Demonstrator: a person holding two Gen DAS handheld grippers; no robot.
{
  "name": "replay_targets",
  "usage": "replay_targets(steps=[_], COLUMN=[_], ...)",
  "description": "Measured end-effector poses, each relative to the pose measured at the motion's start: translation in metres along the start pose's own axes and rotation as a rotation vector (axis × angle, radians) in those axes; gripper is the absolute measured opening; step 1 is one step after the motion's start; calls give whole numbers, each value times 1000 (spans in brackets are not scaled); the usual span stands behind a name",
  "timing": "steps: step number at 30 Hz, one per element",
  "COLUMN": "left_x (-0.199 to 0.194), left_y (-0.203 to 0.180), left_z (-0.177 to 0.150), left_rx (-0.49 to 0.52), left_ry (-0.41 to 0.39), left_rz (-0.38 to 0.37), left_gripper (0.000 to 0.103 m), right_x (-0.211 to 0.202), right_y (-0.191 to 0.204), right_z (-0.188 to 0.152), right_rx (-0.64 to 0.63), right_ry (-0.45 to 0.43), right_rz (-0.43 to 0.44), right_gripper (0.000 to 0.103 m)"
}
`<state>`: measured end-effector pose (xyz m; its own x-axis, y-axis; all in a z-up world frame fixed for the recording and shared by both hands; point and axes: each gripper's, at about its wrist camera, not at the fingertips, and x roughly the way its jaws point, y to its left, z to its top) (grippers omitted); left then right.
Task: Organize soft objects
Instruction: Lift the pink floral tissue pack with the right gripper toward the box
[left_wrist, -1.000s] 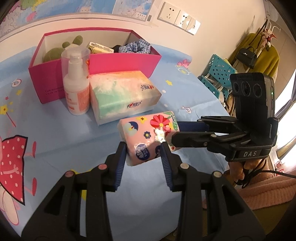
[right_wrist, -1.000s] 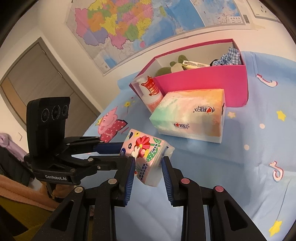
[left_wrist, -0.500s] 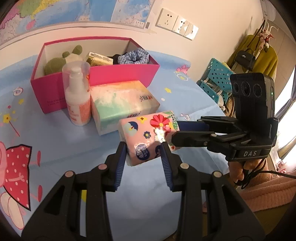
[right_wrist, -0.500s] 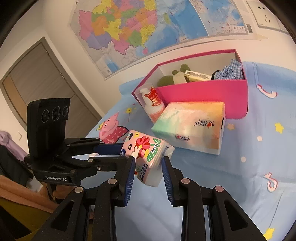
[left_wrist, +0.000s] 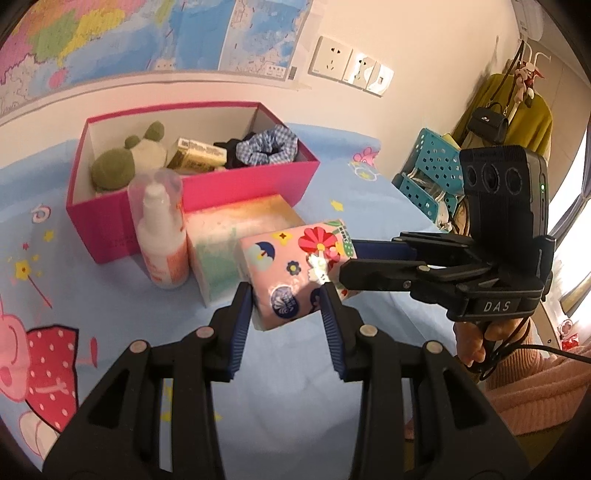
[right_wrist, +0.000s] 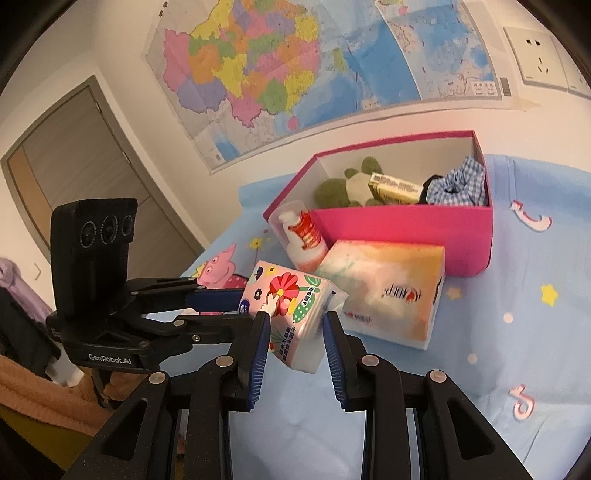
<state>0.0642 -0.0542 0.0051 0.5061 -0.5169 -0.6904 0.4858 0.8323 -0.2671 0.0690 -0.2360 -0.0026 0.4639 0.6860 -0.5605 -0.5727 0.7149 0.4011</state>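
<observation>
Both tongs are clenched on the same thing: left tongs pinch one end of the pink flower-printed soft tissue pack, right tongs pinch the other end, each pair's blue ribbed pads pressing into the wrapper. Pack hangs clear of the blue cartoon-print cloth, just in front of the pastel rectangular tissue box & the white pump bottle w/ orange label.

Step in hand, as I judge it: carrying the pack toward the open pink cardboard box, which already holds a green plush toy, a gold-wrapped packet & a blue gingham scrunchie.

Next move prob needs both hands travelling together, lifting over the tissue box & the front wall, then lowering into what free space is left. Keep squeeze even so the pack doesn't twist or slip; release only once it's inside
</observation>
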Motion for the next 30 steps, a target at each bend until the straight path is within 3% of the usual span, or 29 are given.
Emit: replay_targets(steps=[30], left_x=[10], left_y=[9], left_z=[39], left_rx=[26], left_ry=[-37], left_rz=[24], left_gripper=[39], right_x=[1], right_y=[-6], right_z=[41], right_rx=[-49], right_ry=[-65], right_rz=[-35], right_gripper=[32])
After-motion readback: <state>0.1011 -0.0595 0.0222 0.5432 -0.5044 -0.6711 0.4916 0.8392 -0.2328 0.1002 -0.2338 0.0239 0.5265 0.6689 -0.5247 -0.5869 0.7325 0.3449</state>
